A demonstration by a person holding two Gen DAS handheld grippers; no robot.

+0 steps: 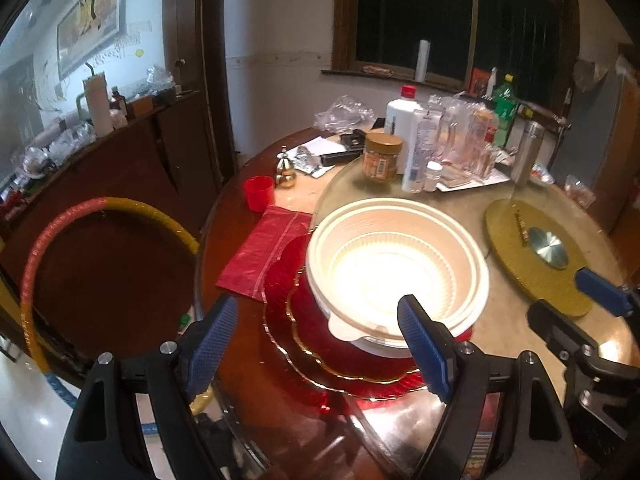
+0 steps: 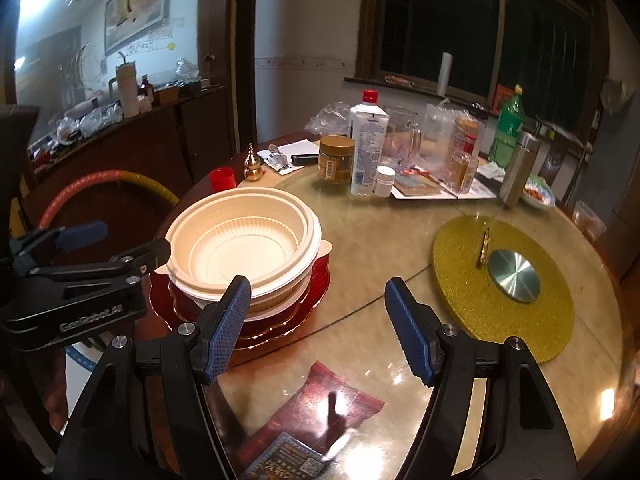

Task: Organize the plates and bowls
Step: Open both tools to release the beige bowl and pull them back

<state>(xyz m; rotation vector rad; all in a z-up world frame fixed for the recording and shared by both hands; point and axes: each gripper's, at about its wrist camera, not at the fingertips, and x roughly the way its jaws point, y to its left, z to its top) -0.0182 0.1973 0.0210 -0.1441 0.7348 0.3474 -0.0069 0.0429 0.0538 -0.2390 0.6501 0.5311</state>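
White bowls [image 2: 244, 240] nested, empty, on red plates [image 1: 320, 344] — left gripper [image 1: 324, 344], right gripper [image 2: 318, 324] both agape, holding nothing; stack just beyond.

Dark window [image 2: 484, 28] behind round table [image 2: 380, 240]; brown sideboard [image 2: 120, 140] left; framed picture [image 2: 136, 4].

A lived-in home dining room. A round wooden worktop [image 2: 400, 240] topped with a glass turntable carries everyday clutter: a brown-lidded peanut butter jar [image 2: 336, 159], a green plastic soda bottle [image 2: 507, 128] and a steel flask [image 2: 519, 168]. A dark wooden sideboard [image 2: 132, 136], a framed painting [image 2: 136, 0] and a dark night window [image 2: 480, 28] line the walls.
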